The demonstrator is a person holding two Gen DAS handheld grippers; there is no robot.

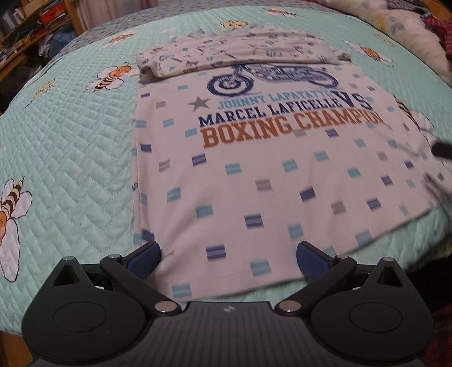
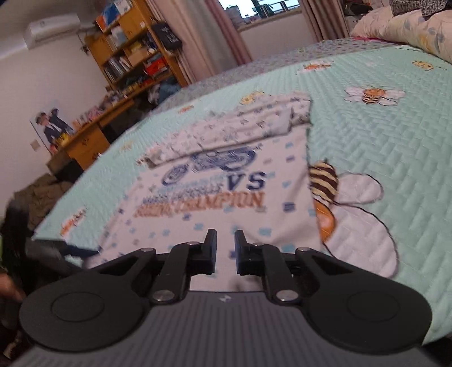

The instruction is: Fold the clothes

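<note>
A white T-shirt [image 1: 254,169] with small blue squares, a motorcycle print and "BOXING CHAMPION" lettering lies flat on the bed. Its far end is folded back over itself in a patterned band [image 1: 234,53]. My left gripper [image 1: 228,258] is open wide at the shirt's near hem, which lies between the blue pads [image 1: 147,257] without being pressed. In the right wrist view the same shirt [image 2: 226,192] is blurred. My right gripper [image 2: 226,245] hovers over its near right part. Only a narrow gap separates the jaws, and nothing is held in it.
The mint-green quilted bedspread [image 1: 70,135] with bee prints covers the bed. Pillows [image 2: 409,25] lie at the far right. A wooden bookshelf [image 2: 132,48] and a desk [image 2: 93,135] stand left of the bed. A dark blurred shape [image 1: 440,149] enters at the shirt's right edge.
</note>
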